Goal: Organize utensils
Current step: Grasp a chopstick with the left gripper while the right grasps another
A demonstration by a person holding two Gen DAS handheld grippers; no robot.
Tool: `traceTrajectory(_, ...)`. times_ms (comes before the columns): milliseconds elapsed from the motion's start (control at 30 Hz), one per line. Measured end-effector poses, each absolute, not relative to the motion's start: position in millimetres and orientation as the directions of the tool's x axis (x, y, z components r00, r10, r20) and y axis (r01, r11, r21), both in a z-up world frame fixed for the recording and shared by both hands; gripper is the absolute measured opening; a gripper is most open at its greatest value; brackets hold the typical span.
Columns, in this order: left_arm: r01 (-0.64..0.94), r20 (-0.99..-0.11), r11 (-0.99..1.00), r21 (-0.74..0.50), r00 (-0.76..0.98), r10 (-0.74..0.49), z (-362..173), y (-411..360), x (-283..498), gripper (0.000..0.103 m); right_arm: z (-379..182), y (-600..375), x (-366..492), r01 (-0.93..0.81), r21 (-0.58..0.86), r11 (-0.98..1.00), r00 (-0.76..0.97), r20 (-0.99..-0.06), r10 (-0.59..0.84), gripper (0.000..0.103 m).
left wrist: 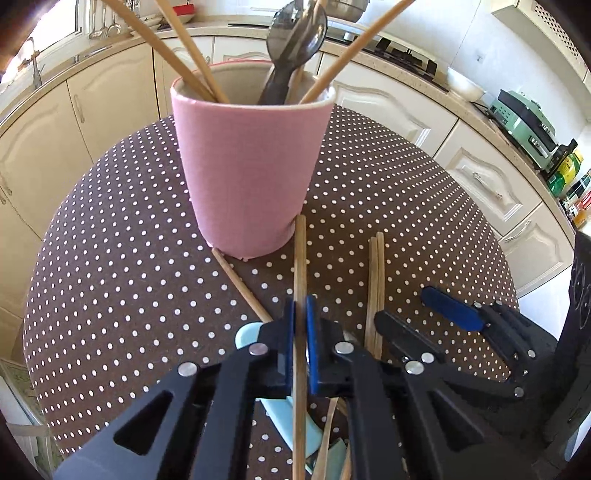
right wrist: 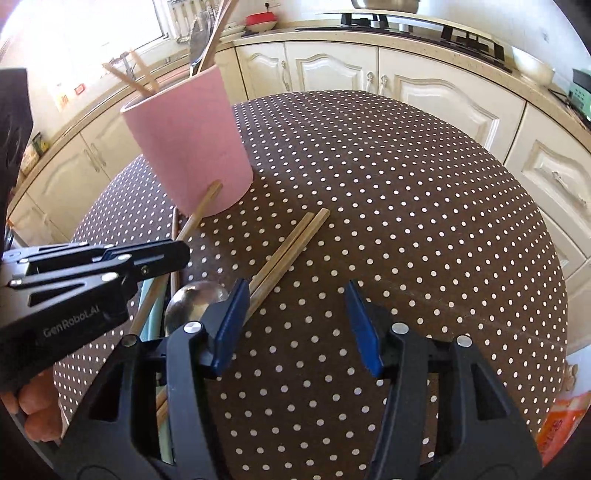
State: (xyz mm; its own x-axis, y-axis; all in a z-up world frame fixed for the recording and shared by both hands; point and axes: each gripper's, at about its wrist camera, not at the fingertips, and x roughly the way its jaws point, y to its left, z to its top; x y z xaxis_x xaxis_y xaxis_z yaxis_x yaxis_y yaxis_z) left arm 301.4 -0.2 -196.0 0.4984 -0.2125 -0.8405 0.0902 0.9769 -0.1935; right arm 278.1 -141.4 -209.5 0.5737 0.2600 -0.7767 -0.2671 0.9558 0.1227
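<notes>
A pink cup (left wrist: 251, 166) stands on the dotted table and holds several chopsticks and a dark spoon (left wrist: 295, 33). My left gripper (left wrist: 301, 314) is shut on a wooden chopstick (left wrist: 300, 258) whose far end reaches the cup's base. To its right lies a pair of chopsticks (left wrist: 376, 280), and a single chopstick (left wrist: 240, 284) lies to its left. In the right wrist view my right gripper (right wrist: 297, 314) is open over bare cloth. The pair of chopsticks (right wrist: 295, 240) runs behind its left finger. The pink cup (right wrist: 188, 140) is at the upper left, and the left gripper (right wrist: 177, 254) is beside it.
A metal spoon (right wrist: 192, 299) and a light-blue utensil (left wrist: 251, 332) lie beneath the grippers, near the front edge. The round table has a brown polka-dot cloth (right wrist: 406, 184). Cream kitchen cabinets (right wrist: 332, 70) ring the table. An orange packet (right wrist: 561, 421) sits at the right edge.
</notes>
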Motion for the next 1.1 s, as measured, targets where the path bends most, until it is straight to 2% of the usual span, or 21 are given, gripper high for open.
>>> traceTrajectory(333, 0.107, -0.836, 0.974, -0.199, 0.499, -0.225, -194, -4, 295, 0.006, -213, -144, 265, -0.265, 0.065, 0.962, 0.554, -0.806, 0.208, 0.054)
traceTrajectory(500, 0.106, -0.835, 0.974, -0.199, 0.502, -0.225, -193, 1, 287, 0.007, -201, -143, 262, -0.248, 0.106, 0.963, 0.566, -0.791, 0.232, 0.054)
traceTrajectory(1100, 0.096, -0.832, 0.972, -0.213, 0.503, -0.232, -191, 16, 278, 0.007, -209, -116, 258, -0.309, -0.023, 0.951, 0.531, -0.833, 0.153, 0.054)
